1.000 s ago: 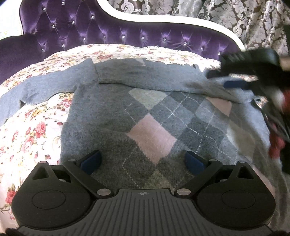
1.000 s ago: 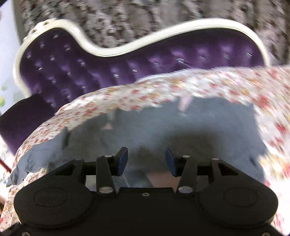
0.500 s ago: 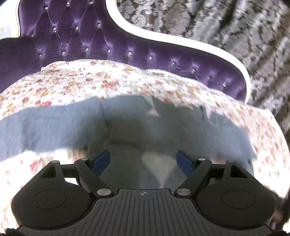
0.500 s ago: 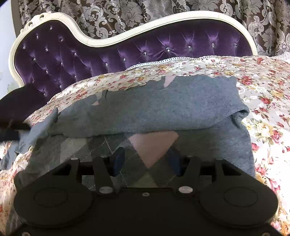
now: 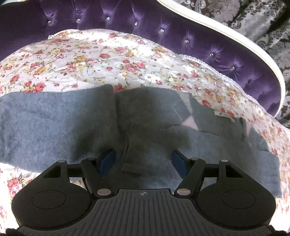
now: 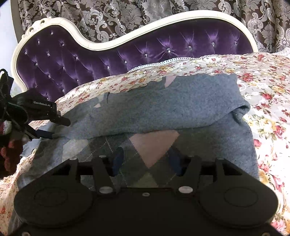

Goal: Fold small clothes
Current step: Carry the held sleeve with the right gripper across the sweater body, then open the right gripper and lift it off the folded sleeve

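A grey argyle sweater (image 6: 163, 112) with pink diamonds lies on the floral bedspread (image 6: 262, 87). Its right sleeve is folded across the chest (image 5: 208, 138). Its other sleeve (image 5: 54, 125) stretches out to the left. My left gripper (image 5: 143, 160) is open, low over the folded sleeve's cuff (image 5: 133, 154), fingers on either side of it. It also shows at the left of the right wrist view (image 6: 45, 127). My right gripper (image 6: 146, 161) is open and empty above the sweater's argyle front.
A purple tufted headboard (image 6: 126, 52) with a white frame rises behind the bed. Patterned curtains (image 6: 145, 12) hang behind it. Bare bedspread (image 5: 108, 59) lies beyond the sweater's collar.
My left gripper has moved forward and down from the sweater's hem to the folded sleeve near the collar. My right gripper has pulled back from the sleeve to the sweater's front.
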